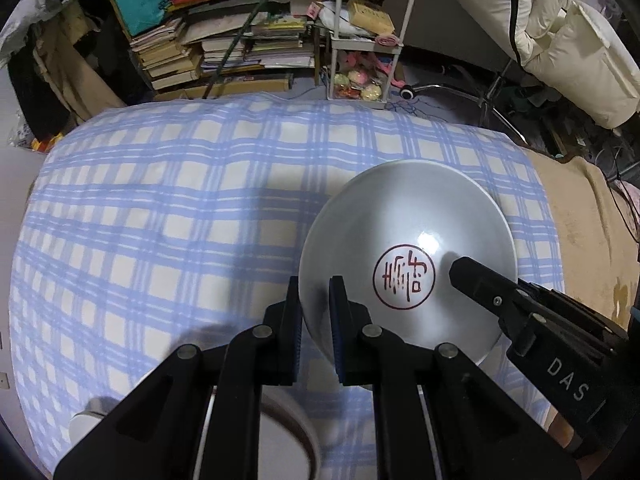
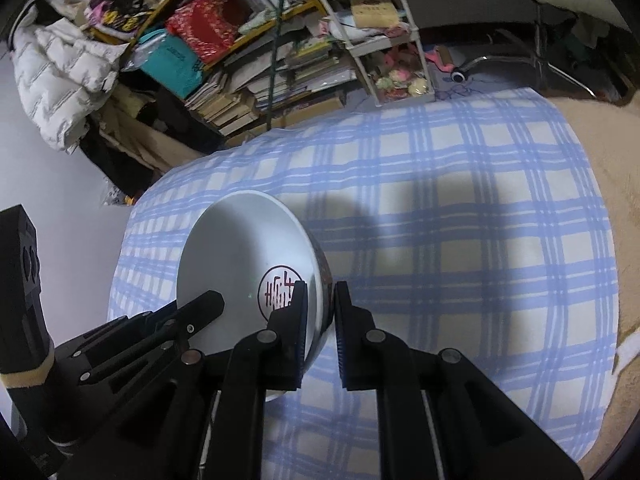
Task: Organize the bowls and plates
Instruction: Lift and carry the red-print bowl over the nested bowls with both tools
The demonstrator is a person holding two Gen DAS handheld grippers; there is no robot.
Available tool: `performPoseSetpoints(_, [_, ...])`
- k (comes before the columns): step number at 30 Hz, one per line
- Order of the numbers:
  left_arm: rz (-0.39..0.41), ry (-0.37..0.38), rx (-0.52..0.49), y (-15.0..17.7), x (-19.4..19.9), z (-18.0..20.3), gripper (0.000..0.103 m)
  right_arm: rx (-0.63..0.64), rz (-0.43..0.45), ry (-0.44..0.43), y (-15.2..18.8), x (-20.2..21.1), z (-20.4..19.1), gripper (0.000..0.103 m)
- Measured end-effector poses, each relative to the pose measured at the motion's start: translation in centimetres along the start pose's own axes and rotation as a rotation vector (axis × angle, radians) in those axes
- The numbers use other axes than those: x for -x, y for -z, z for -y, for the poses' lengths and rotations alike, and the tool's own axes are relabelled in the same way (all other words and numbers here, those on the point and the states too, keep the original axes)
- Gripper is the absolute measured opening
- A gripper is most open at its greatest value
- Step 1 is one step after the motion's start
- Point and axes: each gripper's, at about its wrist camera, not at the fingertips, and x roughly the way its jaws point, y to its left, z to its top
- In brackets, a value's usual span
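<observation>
— Where's the white bowl point(image 1: 404, 240)?

— Above the blue checked cloth point(image 1: 180, 200), tilted, its red seal mark point(image 1: 404, 277) facing up.

— What holds it?

— Both claws. The left claw point(image 1: 316, 320) is clamped on the rim at one side; the right claw point(image 2: 322, 320) pinches the opposite wall, one finger inside, one outside.

— Anything else?

— Another white dish point(image 1: 288, 432) lies blurred beneath the left claw.
</observation>
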Motion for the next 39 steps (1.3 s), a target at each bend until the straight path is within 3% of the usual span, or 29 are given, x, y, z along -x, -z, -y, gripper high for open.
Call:
performPoseSetpoints(22, [0.051,-0.050,0.113,6.4,7.3,-6.7,0.013,0.250,-0.027,-0.013,5.6,2.4,-9.0,0.014])
performPoseSetpoints(39, [0.121,-0.040,0.141,12.9,9.1,-9.6,0.013,0.337,-0.070,-0.007,9.7,2.1,-12.2,0.014])
